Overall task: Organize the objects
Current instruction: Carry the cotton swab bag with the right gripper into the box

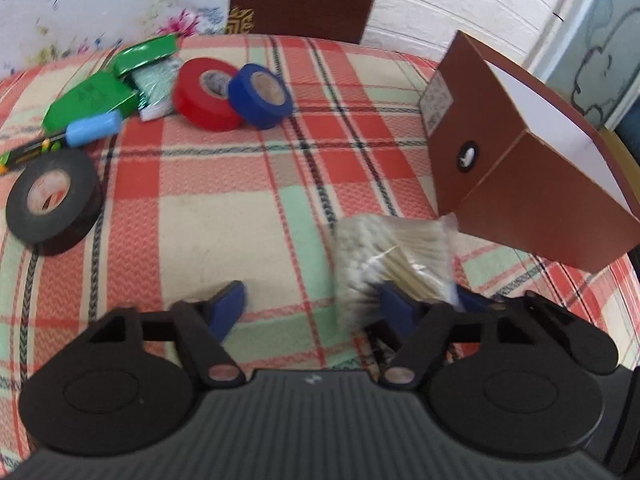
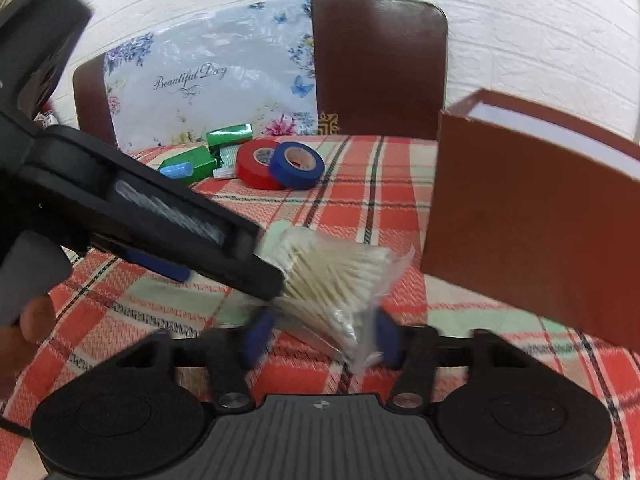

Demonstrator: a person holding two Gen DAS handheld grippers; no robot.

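A clear bag of cotton swabs (image 1: 394, 256) is held over the plaid cloth, beside the open brown box (image 1: 532, 176). My left gripper (image 1: 312, 304) is open, and the bag rests against its right finger. In the right wrist view the bag (image 2: 336, 280) sits between the two blue fingers of my right gripper (image 2: 324, 338), which stand apart around it; whether they pinch it is unclear. The left gripper's body (image 2: 160, 216) crosses in from the left and touches the bag. The brown box (image 2: 532, 216) stands at the right.
On the cloth at the far left lie a red tape roll (image 1: 206, 94), a blue tape roll (image 1: 260, 94), a black tape roll (image 1: 52, 200), green packets (image 1: 92, 100), and a light-blue-handled tool (image 1: 90, 130). A floral bag and brown chair back stand behind.
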